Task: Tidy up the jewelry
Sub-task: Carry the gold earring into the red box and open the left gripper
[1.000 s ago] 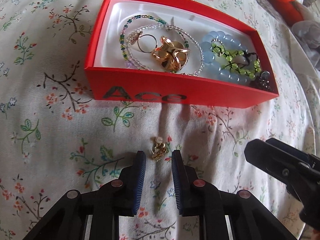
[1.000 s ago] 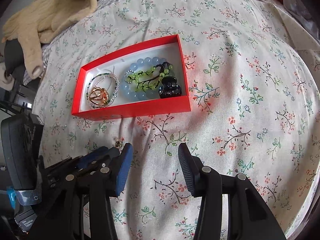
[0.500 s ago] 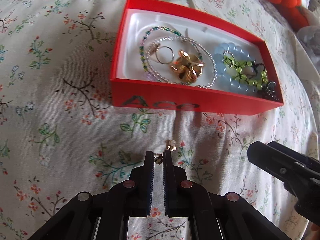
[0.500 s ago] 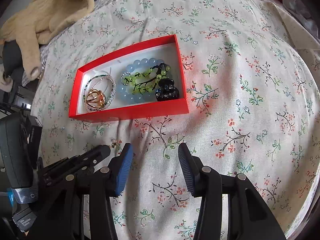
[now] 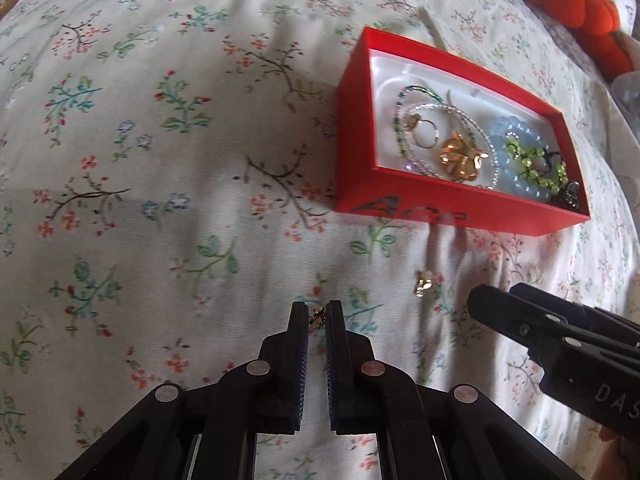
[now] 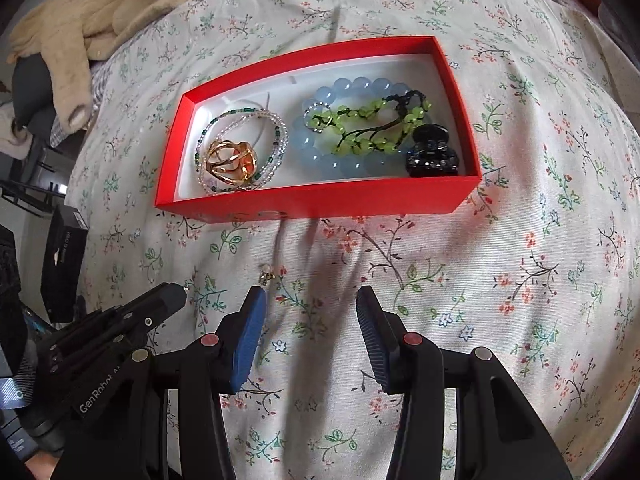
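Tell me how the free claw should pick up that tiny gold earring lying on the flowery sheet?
Probably from straight above. The gold earring lies flat and tiny on the soft sheet, so the open right claw should straddle its bunched gold middle and pinch gently across it, pressing slightly into the fabric.

The bedsheet (image 6: pixel 520 264) is off-white, printed with small red, blue and green flower sprigs. The box (image 6: pixel 320 202) is red outside, white inside. In it lie a pale blue bead bracelet (image 6: pixel 352 88), a lime-green one (image 6: pixel 372 114), gold rings (image 6: pixel 230 160) and a black hair clip (image 6: pixel 432 154). Each tool (image 6: pixel 310 304) is black with blue pads (image 6: pixel 248 336).
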`<action>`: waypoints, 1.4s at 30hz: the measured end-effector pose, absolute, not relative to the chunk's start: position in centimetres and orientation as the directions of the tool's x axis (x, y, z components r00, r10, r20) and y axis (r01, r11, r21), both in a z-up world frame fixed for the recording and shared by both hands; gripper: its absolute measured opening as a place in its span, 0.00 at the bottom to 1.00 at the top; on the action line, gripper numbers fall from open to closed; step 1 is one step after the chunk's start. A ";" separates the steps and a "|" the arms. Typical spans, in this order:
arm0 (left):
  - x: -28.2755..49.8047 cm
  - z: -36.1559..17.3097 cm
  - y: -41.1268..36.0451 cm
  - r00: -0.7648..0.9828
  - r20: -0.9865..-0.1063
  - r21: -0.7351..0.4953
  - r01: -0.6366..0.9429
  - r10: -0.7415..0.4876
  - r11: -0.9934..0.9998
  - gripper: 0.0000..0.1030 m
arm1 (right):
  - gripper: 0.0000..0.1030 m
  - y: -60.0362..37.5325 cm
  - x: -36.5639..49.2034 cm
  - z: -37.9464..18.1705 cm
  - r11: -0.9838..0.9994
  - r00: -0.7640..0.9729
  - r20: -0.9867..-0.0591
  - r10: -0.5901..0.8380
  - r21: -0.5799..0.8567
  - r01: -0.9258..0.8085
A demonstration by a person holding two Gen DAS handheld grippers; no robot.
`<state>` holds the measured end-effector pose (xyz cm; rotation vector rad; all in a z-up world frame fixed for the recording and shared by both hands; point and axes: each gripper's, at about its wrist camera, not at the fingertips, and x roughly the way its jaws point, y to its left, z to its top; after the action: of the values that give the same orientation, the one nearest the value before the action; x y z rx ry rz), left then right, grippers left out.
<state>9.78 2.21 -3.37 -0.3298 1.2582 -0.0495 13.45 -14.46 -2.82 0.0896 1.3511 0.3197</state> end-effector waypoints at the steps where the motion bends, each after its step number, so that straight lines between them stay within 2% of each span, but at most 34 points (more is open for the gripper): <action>1: 9.7 -3.3 2.5 0.313 -0.925 -0.268 -0.145 -0.213 0.952 0.03 | 0.48 -14.2 13.5 -2.9 0.950 0.178 -0.942 0.285 0.254 -0.180; 3: 9.2 -3.2 3.2 0.314 -0.927 -0.264 -0.149 -0.208 0.953 0.03 | 0.48 -13.5 13.6 -3.1 0.943 0.174 -0.937 0.303 0.270 -0.193; 8: 8.8 -3.1 4.0 0.315 -0.928 -0.259 -0.152 -0.202 0.954 0.03 | 0.32 -11.9 13.8 -3.8 0.935 0.161 -0.935 0.315 0.277 -0.221; 13: 8.4 -3.0 4.1 0.312 -0.928 -0.256 -0.142 -0.202 0.956 0.03 | 0.22 -11.1 14.2 -4.8 0.946 0.166 -0.946 0.277 0.239 -0.218; 22: 8.6 -3.1 3.5 0.308 -0.929 -0.255 -0.134 -0.204 0.958 0.03 | 0.19 -10.4 14.7 -5.0 0.944 0.193 -0.942 0.275 0.226 -0.242; 24: 8.6 -3.1 3.3 0.307 -0.930 -0.253 -0.135 -0.203 0.958 0.03 | 0.17 -10.0 14.6 -5.2 0.944 0.196 -0.945 0.262 0.208 -0.256; 26: 8.6 -3.2 3.2 0.308 -0.930 -0.249 -0.134 -0.198 0.959 0.03 | 0.07 -9.8 14.7 -5.5 0.945 0.190 -0.950 0.249 0.195 -0.263; 36: 8.9 -3.2 3.2 0.314 -0.930 -0.247 -0.143 -0.193 0.959 0.03 | 0.05 -11.9 13.6 -3.4 0.940 0.216 -0.937 0.276 0.216 -0.262; 42: 9.3 -1.5 3.4 0.397 -0.886 -0.318 -0.141 -0.241 0.937 0.03 | 0.05 -14.2 12.8 -0.5 0.933 0.268 -0.907 0.324 0.259 -0.249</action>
<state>9.27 3.39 -1.52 -0.3712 1.1688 -0.0656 12.76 -14.16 -0.54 0.0697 1.2406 0.3864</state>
